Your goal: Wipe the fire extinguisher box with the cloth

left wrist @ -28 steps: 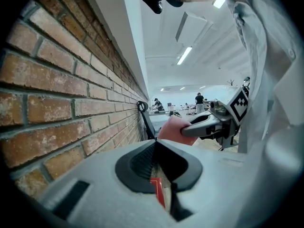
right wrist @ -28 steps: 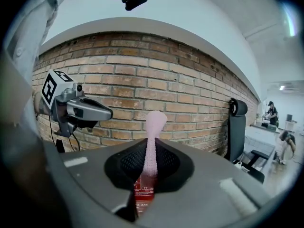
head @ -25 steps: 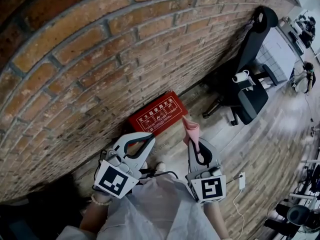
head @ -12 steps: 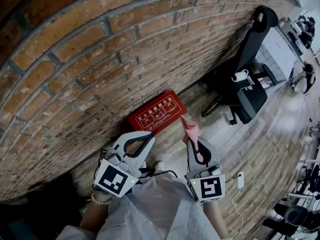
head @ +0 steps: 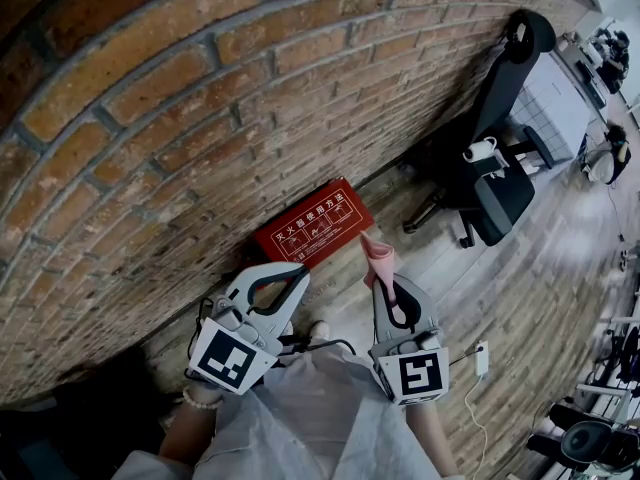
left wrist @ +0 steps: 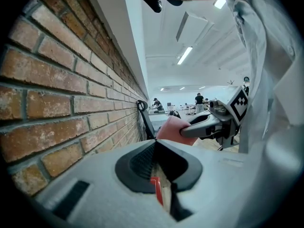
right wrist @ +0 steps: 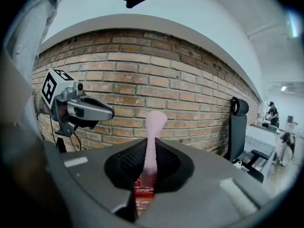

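Pink cloth (head: 380, 256) sticks up from the right gripper (head: 386, 286) in the head view, jaws clamped on its lower end. The red fire extinguisher box (head: 312, 228) lies on the floor at the foot of the brick wall (head: 200, 118), just ahead of both grippers. The cloth's top shows near the box's right corner, but there's no sign of contact. The left gripper (head: 298, 276) hangs beside it w/ tips together, carrying nothing. An office chair (head: 495, 193) stands well off to the right. Left gripper view: pads meet at the tip w/ nothing between them, a sliver of red box shows through the slit below, and the cloth sits across the way in the other gripper. Right gripper view: the cloth runs up as a thin strip squeezed between the pads, flaring at the top, w/ the box's printed lid visible under the jaws. Step in hand, prob.: approach, cloth gripped, wiping not yet begun. Next move calls for lowering the right gripper so the free end of the cloth lies flat on the lid, then sweeping across it. Only a short tuft pokes out, so the jaws must come v. close to the lid w/o scraping it.
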`<state>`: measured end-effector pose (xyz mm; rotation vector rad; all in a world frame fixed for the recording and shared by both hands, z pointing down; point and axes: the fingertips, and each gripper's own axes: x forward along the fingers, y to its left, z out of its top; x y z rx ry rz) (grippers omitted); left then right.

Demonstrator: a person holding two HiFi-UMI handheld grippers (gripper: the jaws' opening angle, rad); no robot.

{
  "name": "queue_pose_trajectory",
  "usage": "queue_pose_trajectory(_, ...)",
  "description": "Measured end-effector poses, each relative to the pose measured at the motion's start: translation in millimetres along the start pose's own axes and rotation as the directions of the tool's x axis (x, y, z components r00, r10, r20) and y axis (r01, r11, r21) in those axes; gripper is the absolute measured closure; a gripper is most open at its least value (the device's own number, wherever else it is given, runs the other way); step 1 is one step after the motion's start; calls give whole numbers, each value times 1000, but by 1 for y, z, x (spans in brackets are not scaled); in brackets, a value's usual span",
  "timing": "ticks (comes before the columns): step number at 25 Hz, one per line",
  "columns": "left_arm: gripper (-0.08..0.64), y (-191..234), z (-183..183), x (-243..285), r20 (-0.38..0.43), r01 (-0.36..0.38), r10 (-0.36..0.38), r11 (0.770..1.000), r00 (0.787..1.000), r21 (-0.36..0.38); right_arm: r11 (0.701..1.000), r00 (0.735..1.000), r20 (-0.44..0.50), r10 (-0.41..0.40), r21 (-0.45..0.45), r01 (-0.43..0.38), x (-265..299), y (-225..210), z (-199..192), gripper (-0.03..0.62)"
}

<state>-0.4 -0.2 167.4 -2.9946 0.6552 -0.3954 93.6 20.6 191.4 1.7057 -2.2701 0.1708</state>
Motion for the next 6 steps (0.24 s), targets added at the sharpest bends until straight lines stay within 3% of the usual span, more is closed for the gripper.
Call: queue_pose_trajectory(6, 563, 1, 3, 0, 5, 0, 0, 1000, 1000, 1, 1000, 1000, -5, 6, -4, -6, 1, 2, 1, 566)
